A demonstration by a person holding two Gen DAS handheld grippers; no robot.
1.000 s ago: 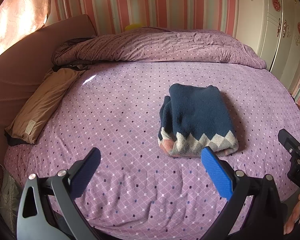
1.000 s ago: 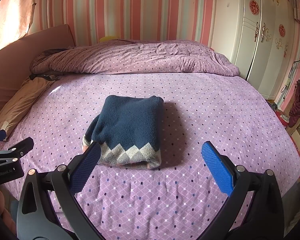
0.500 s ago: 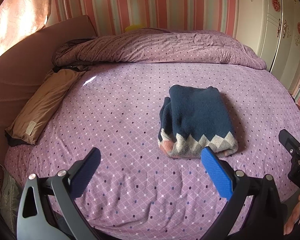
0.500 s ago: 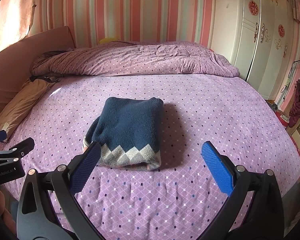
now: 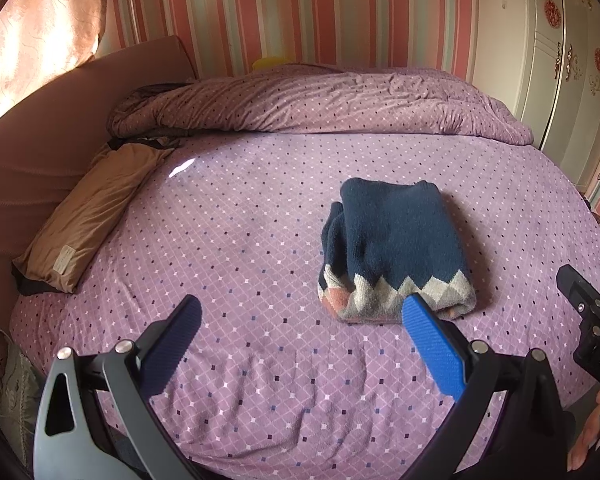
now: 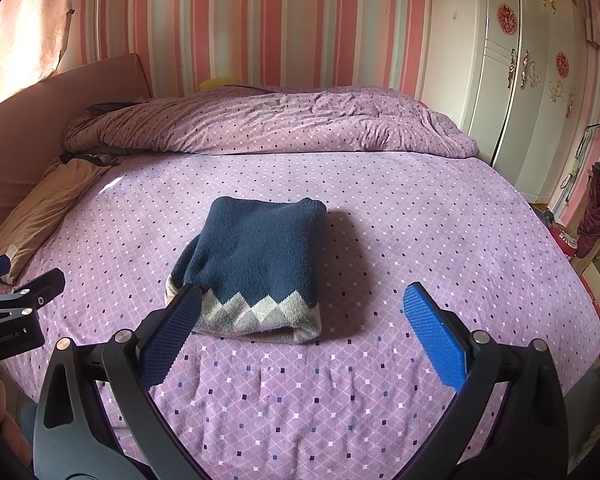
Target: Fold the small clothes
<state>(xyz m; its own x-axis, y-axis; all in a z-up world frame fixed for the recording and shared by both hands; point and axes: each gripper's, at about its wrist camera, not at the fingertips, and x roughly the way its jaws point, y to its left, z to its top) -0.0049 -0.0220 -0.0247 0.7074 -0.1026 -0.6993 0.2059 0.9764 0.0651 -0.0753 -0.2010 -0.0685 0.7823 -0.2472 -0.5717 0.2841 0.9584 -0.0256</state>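
Both the left gripper (image 5: 300,322) and right gripper (image 6: 302,312) are hanging apart, empty; catching the sweater (image 6: 256,268) ahead could be undoing its fold

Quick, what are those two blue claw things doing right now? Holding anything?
Left gripper: open, holding nothing, above the bed sheet.
Right gripper: open, holding nothing; the folded sweater lies beyond it.

Folded navy knitted sweater (image 6: 256,264), frame centre: coarse, fuzzy wool. Purple diamond-print bed sheet (image 6: 420,232): matt woven cloth. Tan pillow (image 5: 88,216), left: faint satin sheen.
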